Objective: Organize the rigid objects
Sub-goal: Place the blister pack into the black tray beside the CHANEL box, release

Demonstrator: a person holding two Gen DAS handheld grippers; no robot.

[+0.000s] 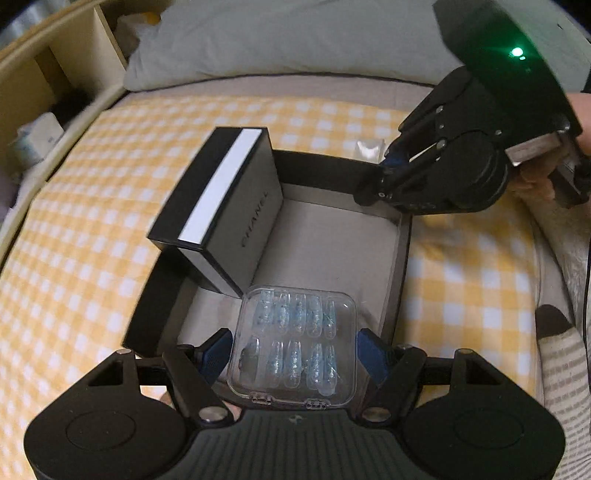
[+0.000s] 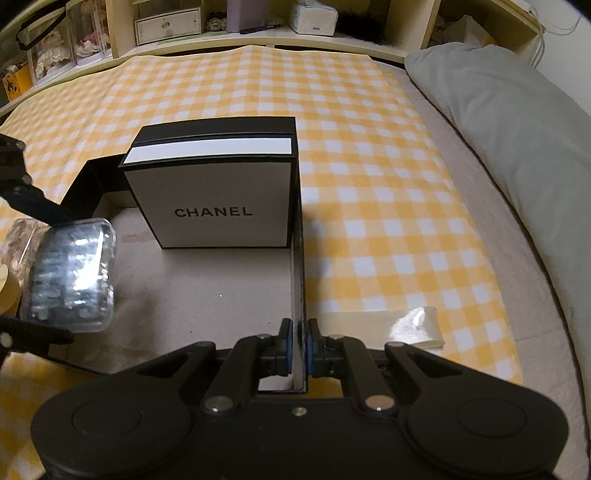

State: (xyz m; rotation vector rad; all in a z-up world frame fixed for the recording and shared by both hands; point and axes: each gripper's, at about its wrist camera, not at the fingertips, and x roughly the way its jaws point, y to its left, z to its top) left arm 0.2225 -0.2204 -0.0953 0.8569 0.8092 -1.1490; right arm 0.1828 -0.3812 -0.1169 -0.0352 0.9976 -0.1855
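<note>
A clear plastic case (image 1: pixel 299 321) of blue press-on nails is held between the blue pads of my left gripper (image 1: pixel 295 354), which is shut on its two sides. The case hangs over the near end of an open black box (image 1: pixel 404 258) with a grey floor. Inside that box a white and black Chanel box (image 1: pixel 236 199) stands tilted against the left wall. My right gripper (image 2: pixel 298 332) is shut on the black box's thin side wall (image 2: pixel 298 277). In the right wrist view the case (image 2: pixel 74 273) and left gripper (image 2: pixel 55 273) sit at the left, beside the Chanel box (image 2: pixel 218 199).
Everything lies on a bed with a yellow checked sheet (image 2: pixel 369 184). A grey pillow (image 2: pixel 517 129) lines one side and wooden shelves (image 2: pixel 258 22) with boxes another. A small clear packet (image 2: pixel 417 328) lies beside the black box. A striped sock (image 1: pixel 561 354) shows at the right.
</note>
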